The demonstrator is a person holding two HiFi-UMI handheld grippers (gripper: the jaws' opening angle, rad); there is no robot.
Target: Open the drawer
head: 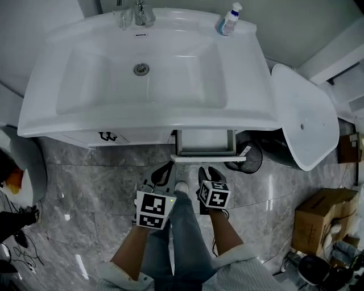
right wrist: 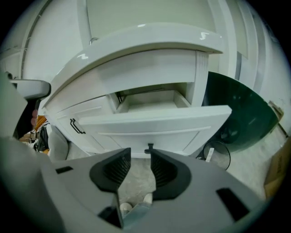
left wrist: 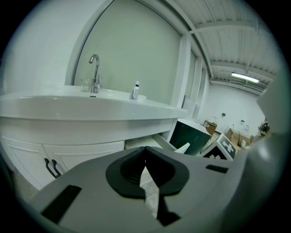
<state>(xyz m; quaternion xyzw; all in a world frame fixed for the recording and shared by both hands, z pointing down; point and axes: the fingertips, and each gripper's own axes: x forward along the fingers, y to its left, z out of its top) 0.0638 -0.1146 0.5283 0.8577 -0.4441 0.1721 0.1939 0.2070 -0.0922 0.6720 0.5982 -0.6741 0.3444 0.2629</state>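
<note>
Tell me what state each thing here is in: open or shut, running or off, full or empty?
drawer: pulled out, open, nothing seen inside.
cupboard doors: shut.
tap: no water running.
basin: empty.
bottle: upright on the basin's back rim.
left gripper: jaws together, holding nothing.
right gripper: jaws apart, nothing between them.

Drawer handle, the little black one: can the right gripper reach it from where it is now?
Probably yes. The right gripper has its jaws apart with nothing between them. The black handle on the front of the open drawer sits just beyond their tips, and only floor shows in the gap.
</note>
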